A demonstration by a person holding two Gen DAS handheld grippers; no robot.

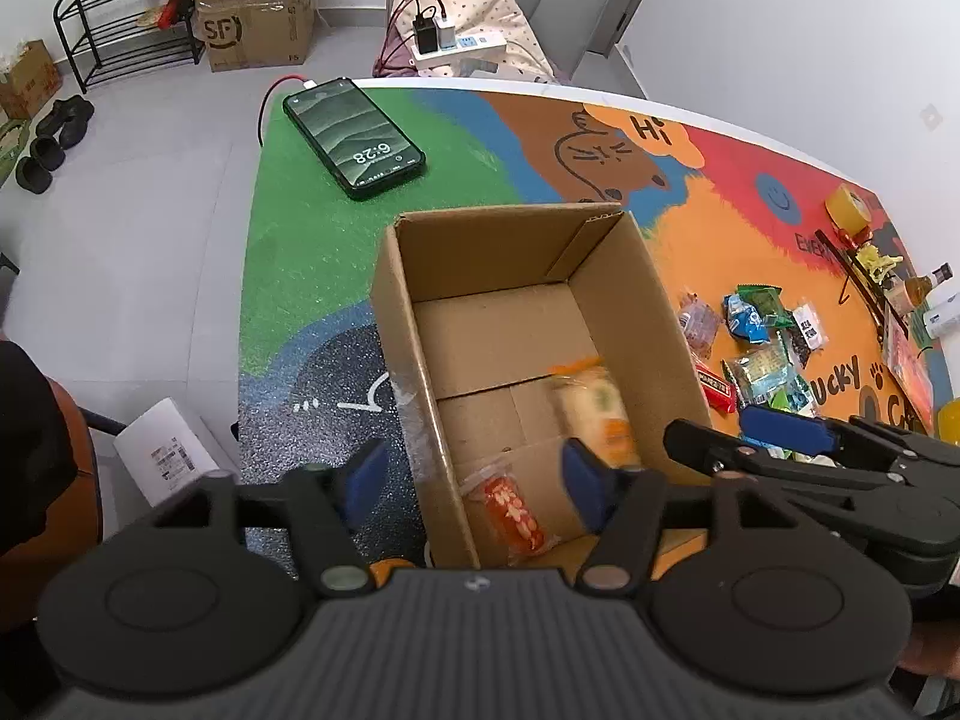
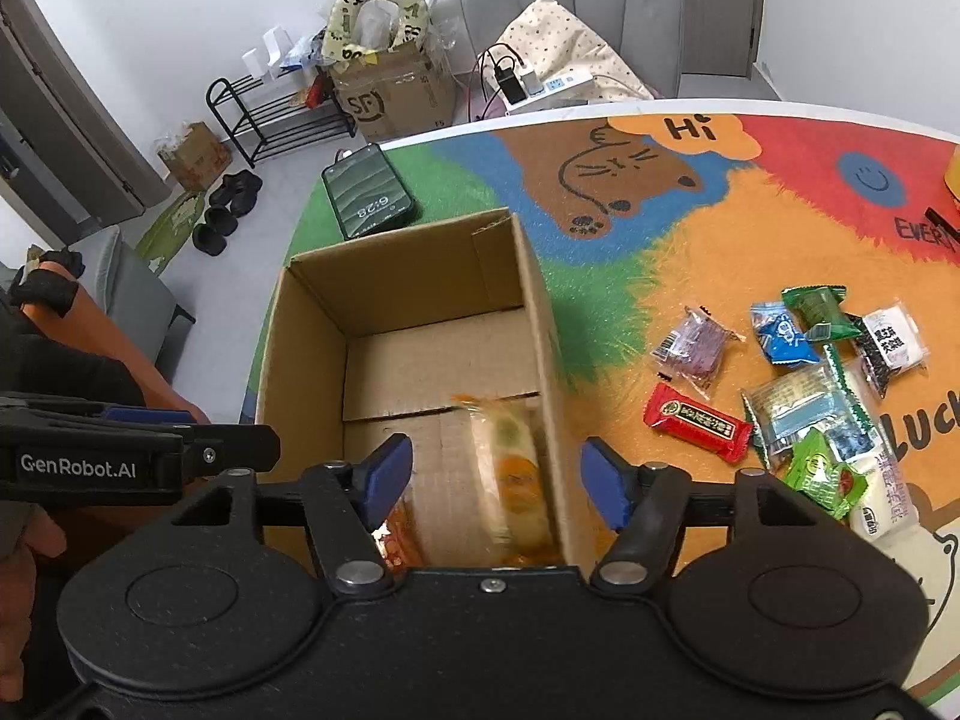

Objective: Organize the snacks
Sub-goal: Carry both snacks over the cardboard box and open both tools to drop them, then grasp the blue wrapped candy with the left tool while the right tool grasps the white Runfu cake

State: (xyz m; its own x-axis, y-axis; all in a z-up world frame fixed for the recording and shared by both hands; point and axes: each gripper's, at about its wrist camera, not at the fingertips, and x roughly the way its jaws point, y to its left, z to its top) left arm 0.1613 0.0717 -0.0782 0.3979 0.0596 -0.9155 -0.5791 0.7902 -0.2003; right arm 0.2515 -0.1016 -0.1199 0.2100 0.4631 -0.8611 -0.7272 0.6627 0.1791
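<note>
An open cardboard box (image 1: 492,252) (image 2: 408,276) stands on the colourful mat. An orange-red snack packet (image 1: 510,510) lies on its bottom near the front. A pale and orange packet (image 1: 591,408) (image 2: 510,468) shows blurred inside the box by its right wall; whether it rests or is in the air I cannot tell. My left gripper (image 1: 477,474) hangs open over the box's left wall, nothing between its pads. Over the box's right side my right gripper (image 2: 498,474) is open, pads clear of the blurred packet. Several wrapped snacks (image 2: 798,372) (image 1: 750,348) lie right of the box.
A phone (image 1: 354,141) (image 2: 369,192) on a red cable lies behind the box near the table's far left edge. A yellow tape roll (image 1: 846,207) and bottles (image 1: 927,282) sit at the far right. Cardboard boxes, a shoe rack and a chair stand on the floor beyond.
</note>
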